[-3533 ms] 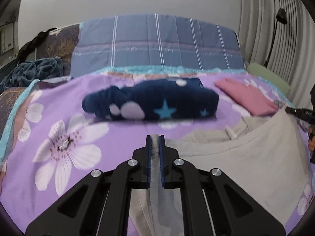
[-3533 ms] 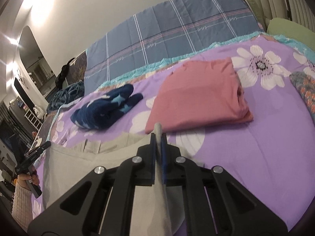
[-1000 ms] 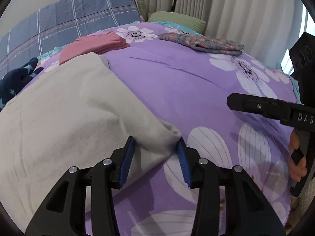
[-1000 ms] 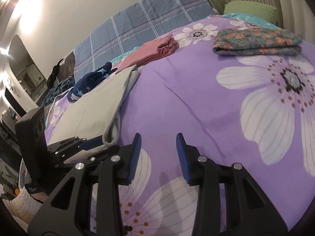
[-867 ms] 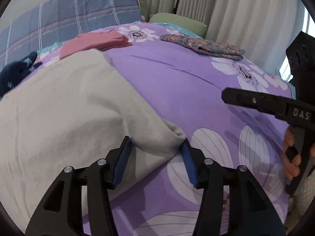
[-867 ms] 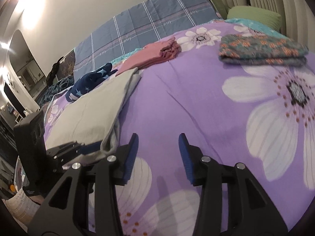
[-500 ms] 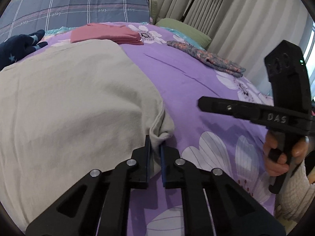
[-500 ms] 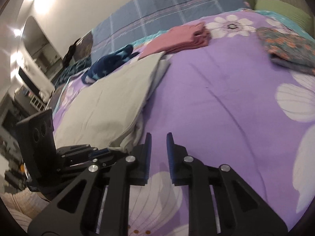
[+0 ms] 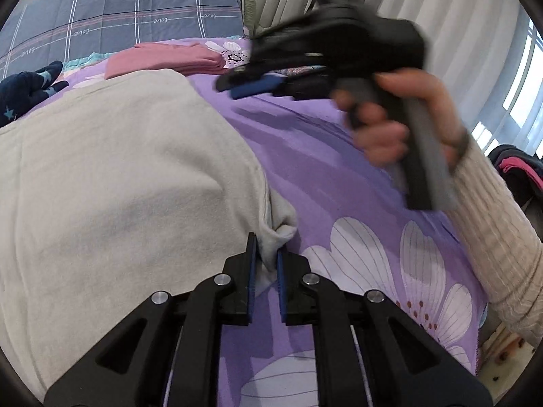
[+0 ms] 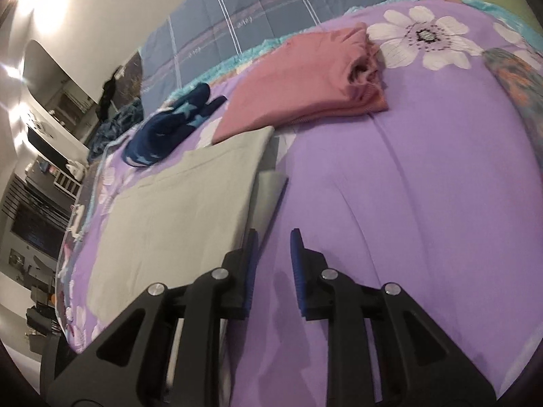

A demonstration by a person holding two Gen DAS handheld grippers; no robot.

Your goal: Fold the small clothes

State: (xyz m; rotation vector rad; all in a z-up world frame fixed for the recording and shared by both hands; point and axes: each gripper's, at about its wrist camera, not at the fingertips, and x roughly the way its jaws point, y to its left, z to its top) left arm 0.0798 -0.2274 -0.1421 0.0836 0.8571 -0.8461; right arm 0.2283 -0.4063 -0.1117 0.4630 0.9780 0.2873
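Left wrist view, foreground: the left gripper (image 9: 264, 254) is clamped on the near corner of the beige garment (image 9: 118, 176), its blue pads pinching a bunched tab of cloth just in front of the camera. The garment lies flat on the purple floral bedspread (image 9: 339, 169) and runs away from this gripper toward the headboard, so its long axis follows the line the gripper points along, angled down at the bed.

Middle ground: the right gripper (image 10: 273, 247), held in the person's right hand (image 9: 400, 118) with a ribbed cream sleeve (image 9: 492, 237) behind it, sits just beside the garment's right-hand edge. Its jaws are opening and hold nothing; bare bedspread shows between them, and the left pad stands right at the edge of the cloth. The near corner already being held, the right hand is judged the one placed for the far corner on that side, which lies ahead and slightly left of its fingers.

Background: a folded pink garment (image 10: 305, 78), a dark blue star-print garment (image 10: 169, 125) and a patterned folded piece (image 10: 516, 81) rest well beyond, before the grey plaid headboard cushion (image 9: 118, 17).
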